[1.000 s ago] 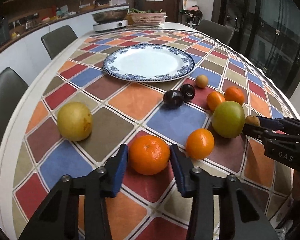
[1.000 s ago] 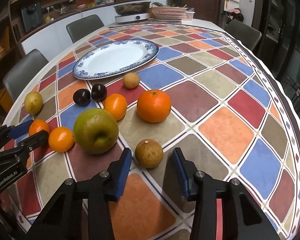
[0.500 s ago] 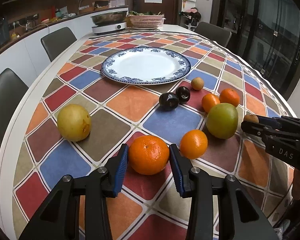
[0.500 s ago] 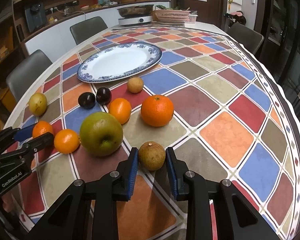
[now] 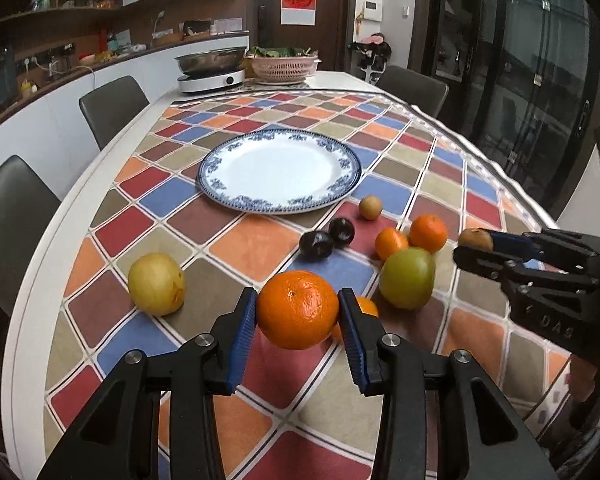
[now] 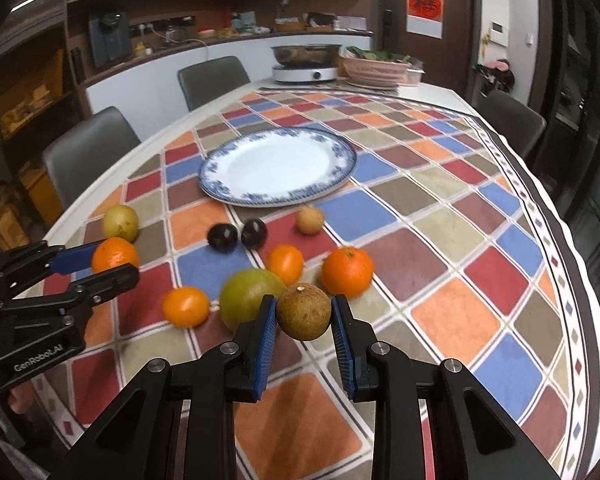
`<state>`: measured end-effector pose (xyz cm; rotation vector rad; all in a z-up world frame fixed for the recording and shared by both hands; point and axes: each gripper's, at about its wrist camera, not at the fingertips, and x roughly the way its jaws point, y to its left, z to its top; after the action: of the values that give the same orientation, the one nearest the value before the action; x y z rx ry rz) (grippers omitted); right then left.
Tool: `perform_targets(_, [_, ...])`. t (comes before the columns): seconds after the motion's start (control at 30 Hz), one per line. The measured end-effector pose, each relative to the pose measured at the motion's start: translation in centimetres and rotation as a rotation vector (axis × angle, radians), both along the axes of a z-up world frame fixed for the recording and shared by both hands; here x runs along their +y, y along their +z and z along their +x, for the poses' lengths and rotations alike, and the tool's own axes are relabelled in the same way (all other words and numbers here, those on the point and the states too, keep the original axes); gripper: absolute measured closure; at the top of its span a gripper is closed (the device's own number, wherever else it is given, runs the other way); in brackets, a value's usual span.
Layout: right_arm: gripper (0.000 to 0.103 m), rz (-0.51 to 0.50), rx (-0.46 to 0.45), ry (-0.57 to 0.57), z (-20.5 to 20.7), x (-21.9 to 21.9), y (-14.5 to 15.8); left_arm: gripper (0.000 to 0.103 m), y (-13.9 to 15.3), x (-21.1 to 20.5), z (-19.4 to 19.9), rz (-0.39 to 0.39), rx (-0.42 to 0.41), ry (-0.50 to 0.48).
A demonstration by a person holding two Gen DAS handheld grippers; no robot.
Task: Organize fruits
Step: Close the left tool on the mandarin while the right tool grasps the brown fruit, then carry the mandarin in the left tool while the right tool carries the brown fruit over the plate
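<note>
My left gripper [image 5: 298, 312] is shut on a large orange [image 5: 298, 309] and holds it above the tablecloth. My right gripper [image 6: 303, 314] is shut on a small brown fruit [image 6: 303, 311], also lifted; in the left wrist view that fruit [image 5: 475, 239] shows at the right gripper's tips. A blue-rimmed white plate [image 5: 278, 170] lies empty beyond the fruit. On the cloth lie a green apple [image 6: 250, 298], a yellow pear [image 5: 157, 283], two dark plums [image 6: 238, 234], several oranges [image 6: 347, 271] and a small tan fruit [image 6: 310, 220].
The oval table [image 5: 32, 280] wears a chequered cloth. At its far end stand a hotplate with a metal pot [image 5: 212, 66] and a pink basket [image 5: 286, 68]. Grey chairs [image 5: 112, 108] line the left side; another stands far right [image 5: 414, 86].
The right gripper's jaws closed on the small brown fruit. Both grippers then rose, lifting the orange and the brown fruit off the cloth.
</note>
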<state>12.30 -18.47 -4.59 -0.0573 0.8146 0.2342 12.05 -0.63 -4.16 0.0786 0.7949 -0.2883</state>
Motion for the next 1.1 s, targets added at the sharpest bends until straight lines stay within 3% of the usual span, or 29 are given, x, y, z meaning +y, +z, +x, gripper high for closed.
perform_targets(0.27, [0.074,0.029,-0.025,0.059,2.1,1.0,2.0,0.063,2.0,-0.2,1.9,0.010,-0.049,-0.006])
perform_targets(0.5, [0.074,0.036,-0.027,0.069,5.3,1.3,2.8,0.063,2.4,-0.1,5.2,0.003,-0.028,-0.013])
perform_targets(0.83, [0.074,0.007,-0.044,0.110,11.5,1.8,4.7,0.063,4.3,-0.6,11.8,0.000,-0.033,-0.045])
perform_targets(1.1, [0.074,0.002,-0.003,0.125,17.2,2.5,4.2,0.063,3.5,-0.3,17.4,0.025,0.023,-0.049])
